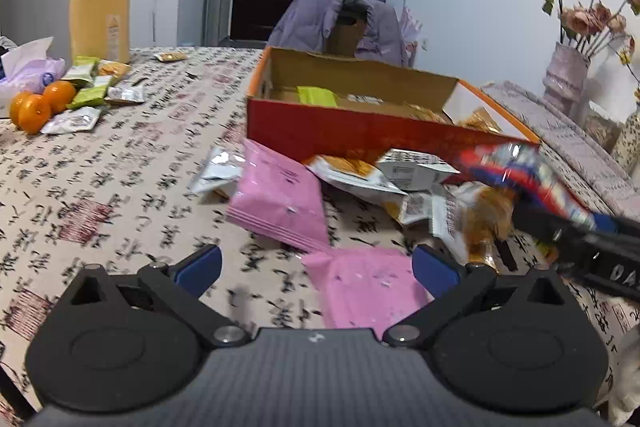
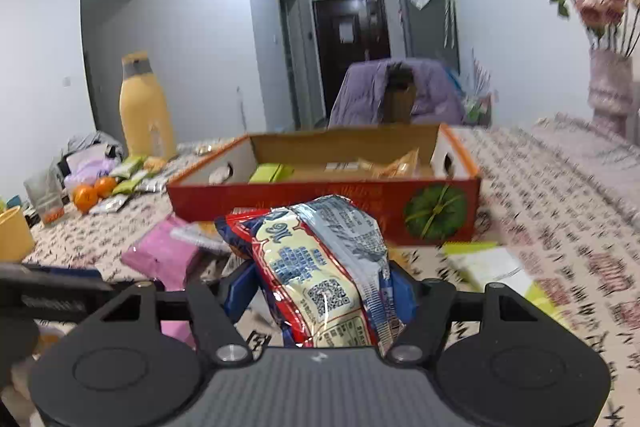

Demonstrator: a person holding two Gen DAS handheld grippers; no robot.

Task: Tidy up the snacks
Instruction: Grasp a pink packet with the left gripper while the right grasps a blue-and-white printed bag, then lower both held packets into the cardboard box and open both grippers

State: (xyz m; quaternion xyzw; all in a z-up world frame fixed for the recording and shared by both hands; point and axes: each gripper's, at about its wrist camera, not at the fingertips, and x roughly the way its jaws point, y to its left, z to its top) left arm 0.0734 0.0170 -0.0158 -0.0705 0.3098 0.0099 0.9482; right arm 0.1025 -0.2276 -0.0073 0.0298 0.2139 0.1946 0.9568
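Right claw (image 2: 320, 291) clamps the snack packet (image 2: 320, 267) — red box (image 2: 320, 199) just beyond.

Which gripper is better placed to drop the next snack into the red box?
Right. The right gripper is shut on the red-and-blue snack packet, facing the red box. The left gripper is open and empty above the pink packets.

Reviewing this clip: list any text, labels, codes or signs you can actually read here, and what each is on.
"DA", cut off: white letters on the black right gripper.
Red, blue and cream snack packet held in it: QR code and print, too blurred to read.
White snack packet: barcode label, unreadable.
Calligraphy-print tablecloth: brush characters, blurred.
Tall yellow bottle: label too small.
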